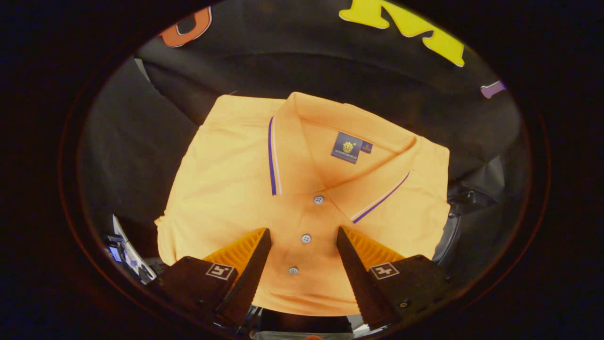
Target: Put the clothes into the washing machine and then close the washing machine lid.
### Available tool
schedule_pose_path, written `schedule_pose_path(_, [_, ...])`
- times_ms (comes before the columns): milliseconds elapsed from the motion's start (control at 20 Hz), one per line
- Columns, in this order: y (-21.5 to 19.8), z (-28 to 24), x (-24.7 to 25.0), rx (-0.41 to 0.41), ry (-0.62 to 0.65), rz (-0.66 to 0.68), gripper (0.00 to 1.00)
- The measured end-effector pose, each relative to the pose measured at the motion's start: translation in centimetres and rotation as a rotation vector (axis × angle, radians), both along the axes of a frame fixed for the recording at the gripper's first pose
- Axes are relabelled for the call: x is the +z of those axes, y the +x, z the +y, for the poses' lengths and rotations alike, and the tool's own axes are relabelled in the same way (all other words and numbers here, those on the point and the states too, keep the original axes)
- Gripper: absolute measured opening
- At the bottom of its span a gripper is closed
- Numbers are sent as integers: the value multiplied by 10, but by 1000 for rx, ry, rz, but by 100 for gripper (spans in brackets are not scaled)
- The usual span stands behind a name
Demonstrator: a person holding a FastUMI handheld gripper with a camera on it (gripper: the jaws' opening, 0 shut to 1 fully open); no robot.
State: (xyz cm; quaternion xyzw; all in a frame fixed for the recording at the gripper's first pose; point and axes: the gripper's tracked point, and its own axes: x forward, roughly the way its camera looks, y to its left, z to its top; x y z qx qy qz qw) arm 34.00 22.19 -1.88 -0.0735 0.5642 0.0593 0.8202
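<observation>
The folded orange polo shirt (302, 189) lies flat just under the gripper (304, 241) — jaws wide, holding nothing, straddling its button placket (306, 238). Soft, light, floppy cloth — best pinched there through the layers.

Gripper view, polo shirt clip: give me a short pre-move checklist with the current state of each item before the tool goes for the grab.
1. Tool open, fingers spread: ok.
2. Orange polo shirt lies folded and flat, ahead of the fingers: ok.
3. Tool centred on the shirt: ok, the button placket runs between the fingers.
4. Fingers touching the fabric: cannot tell.
5. Collar lying flat, beyond the fingers: ok.
6. Washing machine lid open: cannot tell.
</observation>
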Motion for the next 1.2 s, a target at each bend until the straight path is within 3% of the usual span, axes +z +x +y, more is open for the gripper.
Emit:
schedule_pose_path(100, [-1,-3,-2,-4,5,-11,79])
schedule_pose_path(300, [3,-8,-2,-3,21,-37,49])
schedule_pose_path(350, [4,-9,-2,2,25,-41,33])
schedule_pose_path(500, [5,-13,-3,66,7,-53,23])
schedule_pose_path(750, [4,-11,1,82,40,-41,14])
schedule_pose_path(1000, [-1,-11,16,50,156,-34,5])
schedule_pose_path(1200, [-5,-15,36,43,198,-58,4])
